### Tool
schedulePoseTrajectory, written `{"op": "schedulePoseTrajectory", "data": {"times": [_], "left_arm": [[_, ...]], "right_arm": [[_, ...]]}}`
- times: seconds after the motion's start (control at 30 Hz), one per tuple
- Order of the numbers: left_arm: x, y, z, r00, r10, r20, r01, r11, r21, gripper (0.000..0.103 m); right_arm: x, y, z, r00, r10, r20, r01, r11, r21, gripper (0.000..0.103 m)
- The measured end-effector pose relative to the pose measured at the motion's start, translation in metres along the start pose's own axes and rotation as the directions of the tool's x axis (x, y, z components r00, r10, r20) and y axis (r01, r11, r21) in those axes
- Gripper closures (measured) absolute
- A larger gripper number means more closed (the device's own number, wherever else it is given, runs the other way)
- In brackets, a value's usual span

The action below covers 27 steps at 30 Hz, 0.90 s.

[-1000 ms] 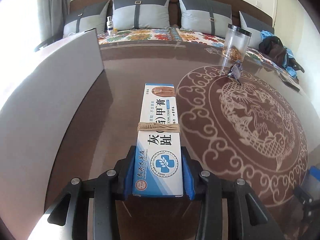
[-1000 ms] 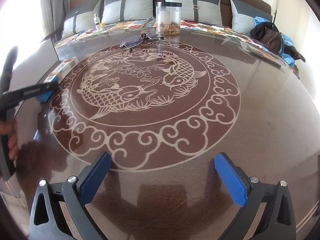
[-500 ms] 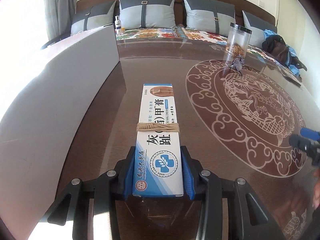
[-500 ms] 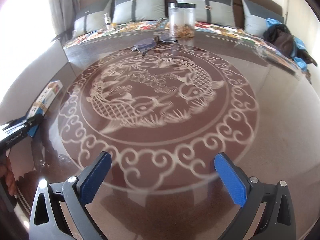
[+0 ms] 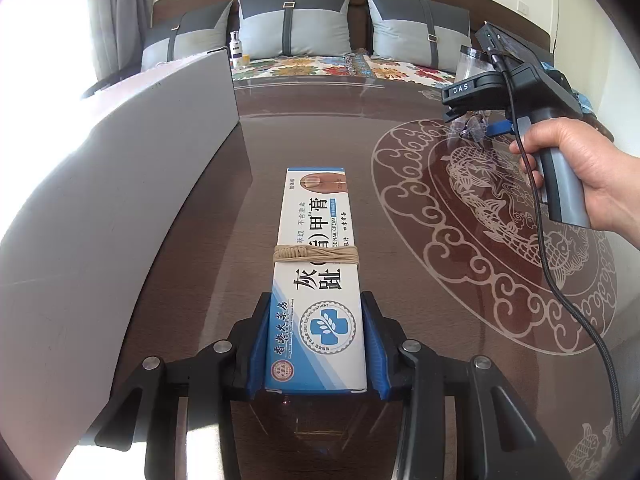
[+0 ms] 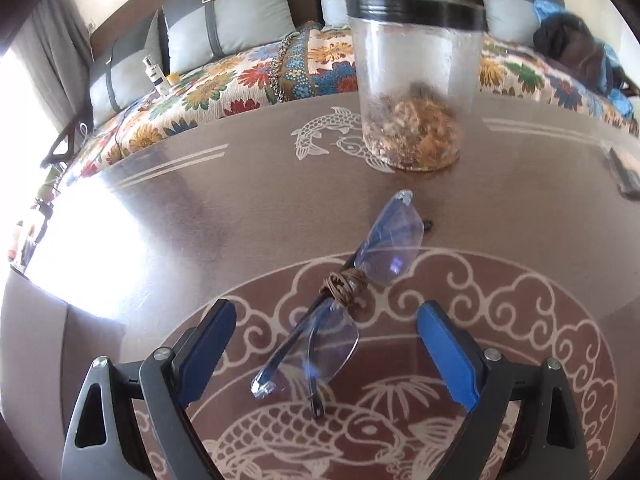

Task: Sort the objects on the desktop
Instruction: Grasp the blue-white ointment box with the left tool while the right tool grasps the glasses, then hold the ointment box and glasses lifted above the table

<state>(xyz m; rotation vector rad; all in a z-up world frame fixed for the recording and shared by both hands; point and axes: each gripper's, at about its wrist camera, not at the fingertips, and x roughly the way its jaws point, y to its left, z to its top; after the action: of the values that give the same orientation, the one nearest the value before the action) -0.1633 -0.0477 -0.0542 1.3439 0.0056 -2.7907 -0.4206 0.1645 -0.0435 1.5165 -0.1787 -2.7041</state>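
My left gripper is shut on a long white and blue ointment box with a tan rubber band around its middle; the box lies along the brown table. My right gripper is open, its blue pads on either side of rimless glasses bound at the bridge with brown cord, lying on the table. The right gripper also shows in the left wrist view, held by a hand over the glasses.
A clear jar with a black lid and dried bits stands just beyond the glasses. A grey upright panel runs along the table's left side. A sofa with cushions and a small bottle lies behind.
My right gripper has moved far forward across the table to the glasses, which now lie between its open pads. The left gripper still holds the box, shifted slightly right.
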Motion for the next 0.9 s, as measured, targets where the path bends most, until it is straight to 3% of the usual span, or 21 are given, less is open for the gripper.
{"op": "schedulePoseTrajectory", "data": {"times": [0.03, 0.1, 0.17, 0.33, 0.47, 0.6, 0.7, 0.73, 0.8, 0.83, 0.87, 0.9], "left_arm": [[0.0, 0.0, 0.0, 1.0, 0.0, 0.0, 0.0, 1.0, 0.0, 0.061], [0.0, -0.001, 0.0, 1.0, 0.0, 0.0, 0.0, 1.0, 0.001, 0.061], [0.0, 0.0, 0.0, 1.0, 0.0, 0.0, 0.0, 1.0, 0.0, 0.061], [0.0, -0.001, 0.0, 1.0, 0.0, 0.0, 0.0, 1.0, 0.0, 0.061], [0.0, -0.001, 0.001, 1.0, -0.001, 0.0, 0.001, 1.0, -0.002, 0.061], [-0.006, -0.002, -0.006, 1.0, -0.019, 0.0, 0.019, 1.0, -0.012, 0.062], [-0.02, -0.008, -0.023, 0.999, -0.052, 0.001, 0.052, 0.999, 0.016, 0.062], [-0.024, -0.011, -0.027, 0.999, -0.053, 0.0, 0.053, 0.998, 0.026, 0.062], [-0.027, -0.014, -0.032, 0.999, -0.043, 0.0, 0.043, 0.999, 0.03, 0.058], [-0.028, -0.015, -0.033, 0.999, -0.037, -0.003, 0.037, 0.999, 0.028, 0.044], [-0.026, -0.015, -0.034, 1.0, -0.018, -0.012, 0.019, 1.0, 0.025, 0.033], [-0.024, -0.013, -0.033, 1.0, -0.003, -0.025, 0.003, 1.0, 0.007, 0.014]], "right_arm": [[0.0, 0.006, -0.001, 0.999, -0.029, 0.018, 0.029, 0.999, -0.042, 0.034], [-0.001, 0.012, -0.006, 0.997, -0.059, 0.05, 0.065, 0.991, -0.116, 0.069], [-0.005, 0.009, -0.014, 0.997, -0.045, 0.061, 0.054, 0.987, -0.151, 0.074], [-0.039, -0.002, -0.066, 0.998, 0.027, 0.06, -0.014, 0.977, -0.214, 0.074], [-0.089, -0.012, -0.147, 0.995, 0.082, 0.054, -0.062, 0.95, -0.305, 0.074], [-0.139, -0.03, -0.227, 0.993, 0.086, 0.08, -0.054, 0.941, -0.334, 0.074], [-0.16, -0.042, -0.26, 0.992, 0.061, 0.107, -0.026, 0.952, -0.305, 0.074], [-0.163, -0.044, -0.264, 0.993, 0.049, 0.112, -0.014, 0.956, -0.293, 0.074], [-0.165, -0.05, -0.263, 0.993, 0.033, 0.111, -0.003, 0.965, -0.261, 0.057], [-0.164, -0.052, -0.262, 0.993, 0.011, 0.115, 0.018, 0.969, -0.245, 0.05], [-0.164, -0.054, -0.26, 0.993, -0.017, 0.115, 0.043, 0.973, -0.225, 0.034], [-0.162, -0.057, -0.259, 0.993, -0.033, 0.109, 0.055, 0.978, -0.202, 0.023]]}}
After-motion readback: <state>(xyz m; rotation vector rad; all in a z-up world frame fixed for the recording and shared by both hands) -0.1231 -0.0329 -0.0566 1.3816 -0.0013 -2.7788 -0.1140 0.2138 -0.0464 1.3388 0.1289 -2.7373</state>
